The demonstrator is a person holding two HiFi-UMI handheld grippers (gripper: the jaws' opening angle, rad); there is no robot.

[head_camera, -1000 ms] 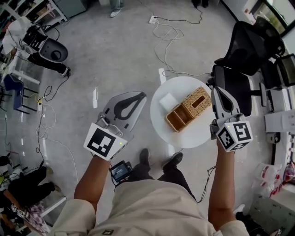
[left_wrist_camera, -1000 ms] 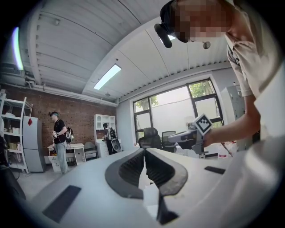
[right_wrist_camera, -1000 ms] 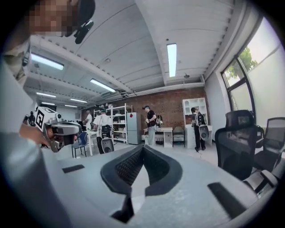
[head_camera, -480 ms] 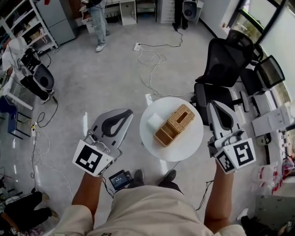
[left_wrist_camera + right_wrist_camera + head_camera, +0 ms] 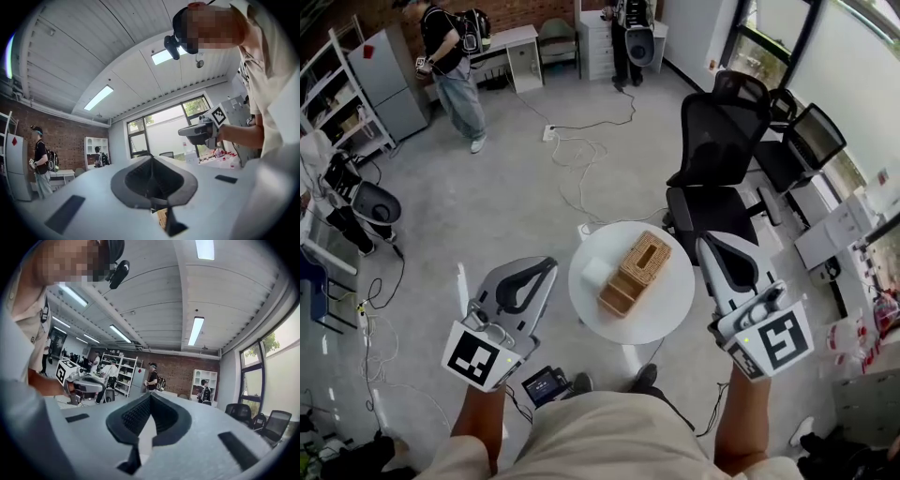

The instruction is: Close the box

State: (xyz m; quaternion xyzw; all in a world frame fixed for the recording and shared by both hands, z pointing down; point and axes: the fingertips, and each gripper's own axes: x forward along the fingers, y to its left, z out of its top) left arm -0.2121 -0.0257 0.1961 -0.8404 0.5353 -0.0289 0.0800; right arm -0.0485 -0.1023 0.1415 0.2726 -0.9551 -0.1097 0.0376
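A woven wicker box [image 5: 635, 272] lies on the small round white table [image 5: 661, 314], far below both grippers. Its near end [image 5: 617, 298] stands open, and the far end has a slotted woven top. A white block [image 5: 595, 272] rests beside it on the table. My left gripper [image 5: 547, 264] hangs left of the table, held level, shut and empty [image 5: 151, 159]. My right gripper [image 5: 711, 246] hangs right of the table, also level, shut and empty [image 5: 150, 395]. A sliver of wicker [image 5: 162, 218] shows under the left jaws. Neither gripper touches the box.
Two black office chairs [image 5: 720, 131] [image 5: 802, 141] stand just beyond the table. White cables [image 5: 581, 155] trail over the grey floor. People [image 5: 455, 70] stand at the far wall by shelves. A small screen device [image 5: 546, 384] lies near the feet, and white boxes [image 5: 834, 230] are at the right.
Both grippers have risen well above the table, which now looks smaller and farther below. The head view has tipped up and shows more of the room. Both stay shut.
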